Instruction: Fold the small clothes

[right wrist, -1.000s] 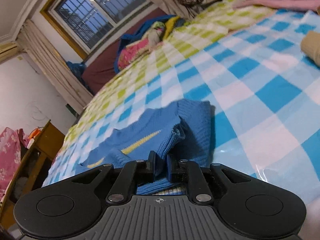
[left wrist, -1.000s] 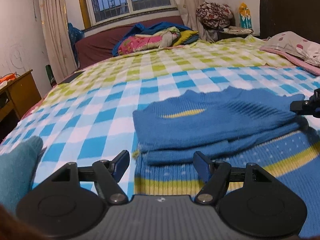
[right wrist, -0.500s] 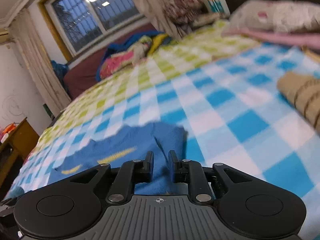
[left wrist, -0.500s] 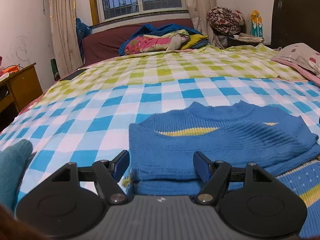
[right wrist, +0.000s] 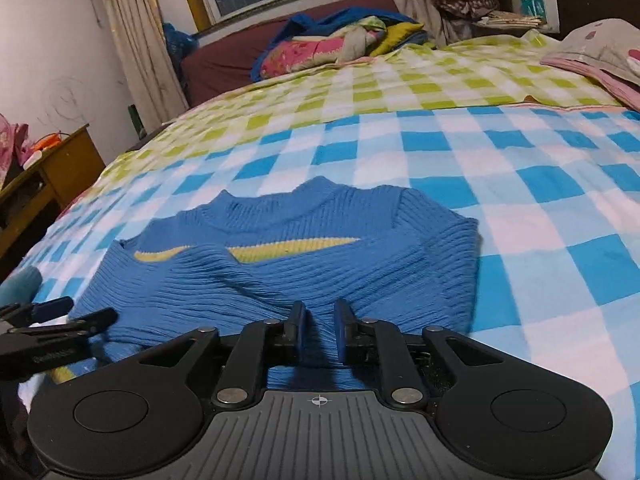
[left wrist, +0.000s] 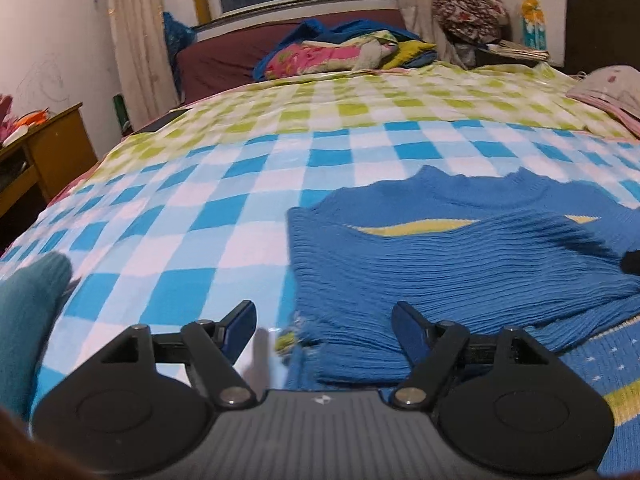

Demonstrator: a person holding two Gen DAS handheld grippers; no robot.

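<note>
The blue sweater (right wrist: 304, 264) lies on the checked bed (right wrist: 520, 168) at centre frame, both sleeves already folded across its chest; the lengthwise folds look not yet done. The left gripper (left wrist: 323, 322), low in its view, has fingers wide and opening over the sweater's left edge. The right gripper (right wrist: 320, 330) has fingers narrow, closing, gripping nothing visible, knit just beyond.

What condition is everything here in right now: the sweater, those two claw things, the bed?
Blue sweater: lying on the bed, both sleeves folded across the chest.
Left gripper: jaws wide and opening, over the sweater's left edge, gripping nothing.
Right gripper: jaws narrow and closing, sweater fabric below them, no visible pinch.
Checked bedspread: spread flat.
Window curtains: drawn aside.
</note>
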